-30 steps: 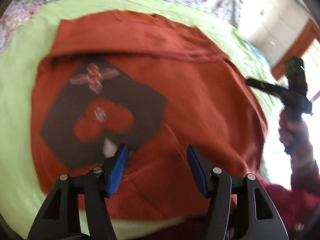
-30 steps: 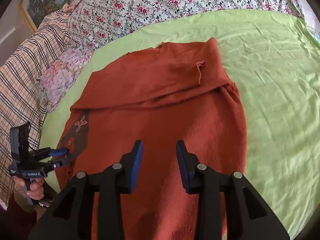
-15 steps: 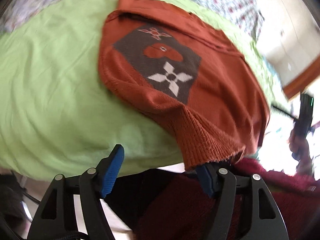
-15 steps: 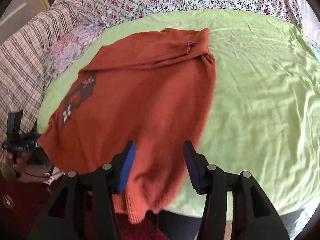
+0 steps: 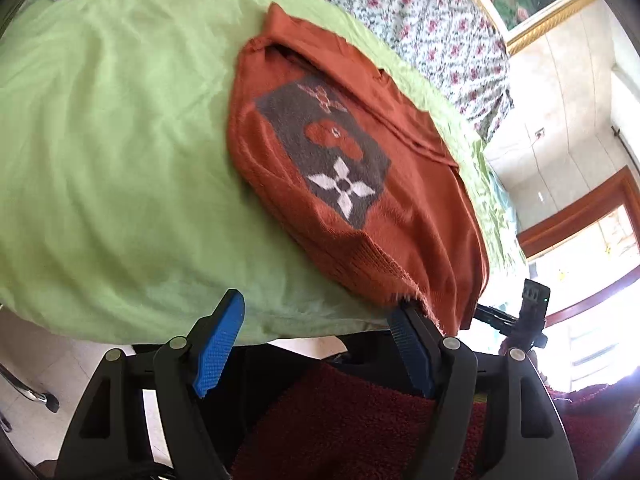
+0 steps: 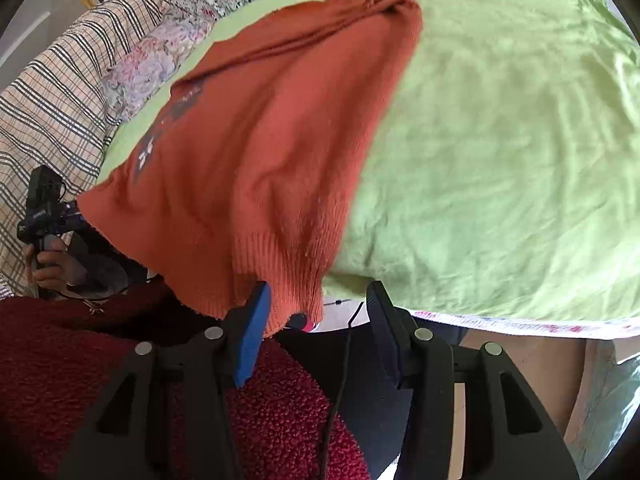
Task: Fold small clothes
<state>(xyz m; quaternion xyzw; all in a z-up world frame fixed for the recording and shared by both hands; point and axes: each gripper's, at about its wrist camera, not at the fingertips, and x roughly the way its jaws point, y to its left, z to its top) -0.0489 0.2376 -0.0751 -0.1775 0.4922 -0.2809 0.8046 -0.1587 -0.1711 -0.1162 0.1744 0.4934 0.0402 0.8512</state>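
An orange knit sweater (image 5: 408,200) with a grey patch and white flower lies on a green sheet (image 5: 112,152), its sleeves folded across the top. Its ribbed hem hangs over the near edge of the bed. My left gripper (image 5: 316,328) is open below the bed edge, its right finger just under the hem's left corner. In the right wrist view the sweater (image 6: 260,140) drapes toward me and my right gripper (image 6: 316,312) is open, its left finger touching the hem's right corner. Neither gripper grips the cloth.
Floral bedding (image 5: 420,12) and plaid pillows (image 6: 44,112) lie beyond the sheet. My dark red fleece top (image 6: 60,380) fills the foreground. A cable (image 6: 344,360) hangs between the right fingers. A wall and a wooden window frame (image 5: 580,216) stand at right.
Both grippers have pulled back from over the sweater to the near bed edge. The sweater has slid toward me, so its hem now hangs off the edge.
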